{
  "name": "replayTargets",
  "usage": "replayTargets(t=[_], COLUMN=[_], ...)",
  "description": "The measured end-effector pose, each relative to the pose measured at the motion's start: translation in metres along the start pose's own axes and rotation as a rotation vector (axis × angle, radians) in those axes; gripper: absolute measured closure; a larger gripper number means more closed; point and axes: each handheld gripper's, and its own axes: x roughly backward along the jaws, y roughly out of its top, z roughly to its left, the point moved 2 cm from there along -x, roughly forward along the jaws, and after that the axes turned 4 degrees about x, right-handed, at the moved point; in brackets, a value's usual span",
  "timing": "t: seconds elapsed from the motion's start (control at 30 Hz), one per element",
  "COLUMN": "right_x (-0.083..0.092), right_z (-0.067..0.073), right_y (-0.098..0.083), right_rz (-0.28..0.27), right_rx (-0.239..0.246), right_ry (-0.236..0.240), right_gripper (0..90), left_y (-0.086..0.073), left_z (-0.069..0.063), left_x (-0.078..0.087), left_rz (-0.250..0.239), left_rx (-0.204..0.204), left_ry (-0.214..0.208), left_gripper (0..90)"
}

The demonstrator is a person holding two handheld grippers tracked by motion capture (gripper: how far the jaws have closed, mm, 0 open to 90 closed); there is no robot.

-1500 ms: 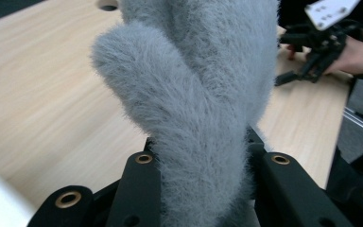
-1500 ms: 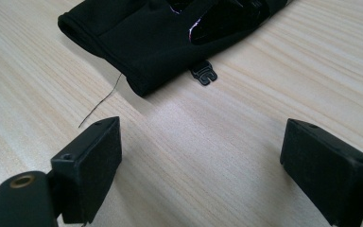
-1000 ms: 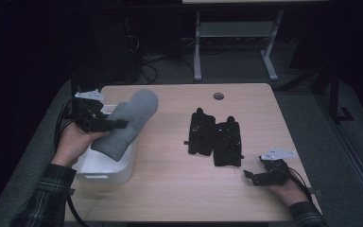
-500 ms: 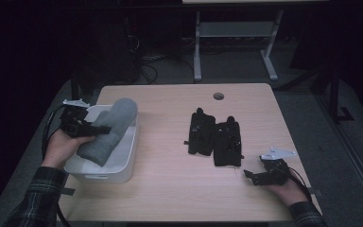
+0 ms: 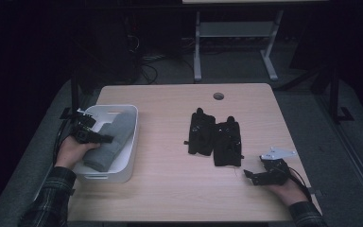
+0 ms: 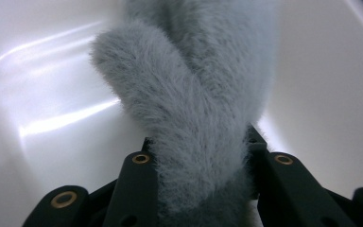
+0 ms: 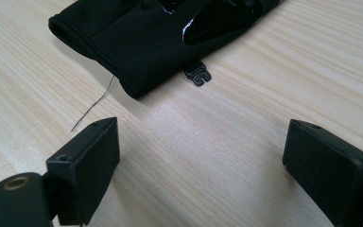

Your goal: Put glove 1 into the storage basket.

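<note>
Since before, your left gripper (image 5: pixel 93 137) lowers grey glove (image 5: pixel 111 139) into bin (image 5: pixel 127 163), still clenched; right gripper (image 5: pixel 261 175) idle, agape; release next.

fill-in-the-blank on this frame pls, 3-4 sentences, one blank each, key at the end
1. The left gripper is shut on the fuzzy grey fabric item, which lies inside the white plastic ____.
2. The right gripper rests on the light wooden table with its jaws ____.
3. The number of black gloves lying side by side mid-table is ____.
4. A small round grommet hole sits near the table's ____ edge.

Missing words: bin; open; two; far
</note>
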Motion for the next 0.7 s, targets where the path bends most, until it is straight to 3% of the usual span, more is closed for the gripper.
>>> replayTargets(t=[0.17,0.23,0.27,0.3,0.33,0.37,0.4,0.5,0.53,0.6,0.7], right_x=[0.000,0.000,0.000,0.000,0.000,0.000,0.000,0.000,0.000,0.000,0.000], right_z=[0.000,0.000,0.000,0.000,0.000,0.000,0.000,0.000,0.000,0.000,0.000], right_y=[0.000,0.000,0.000,0.000,0.000,0.000,0.000,0.000,0.000,0.000,0.000], right_rz=[-0.001,-0.001,-0.001,0.000,-0.001,0.000,0.000,0.000,-0.001,-0.001,0.001], right_rx=[0.002,0.002,0.002,0.002,0.001,0.000,0.000,0.001,0.001,0.001,-0.002], right_ry=[0.000,0.000,0.000,-0.001,-0.001,0.000,0.000,-0.001,-0.001,-0.001,-0.002], right_gripper=[11.4,11.4,11.4,11.4,11.4,11.4,11.4,11.4,11.4,11.4,11.3], left_y=[0.000,0.000,0.000,0.000,0.001,0.002,0.002,0.008,0.013,0.015,0.025], left_z=[0.002,0.003,0.003,0.003,0.003,0.003,0.003,-0.001,-0.008,-0.012,-0.029], left_x=[-0.002,0.000,0.000,0.001,0.004,0.009,0.009,0.021,0.028,0.030,0.037], left_rz=[-0.018,-0.038,-0.038,-0.051,-0.066,-0.079,-0.079,-0.117,-0.140,-0.151,-0.188], left_rx=[0.012,0.014,0.014,0.010,0.011,0.011,0.011,-0.005,-0.030,-0.035,-0.070], left_ry=[0.012,0.051,0.051,0.069,0.081,0.117,0.117,0.123,0.125,0.123,0.101], left_gripper=[60.8,44.5,37.7,37.7,28.1,23.0,19.8,17.1,16.8,16.1,16.1])
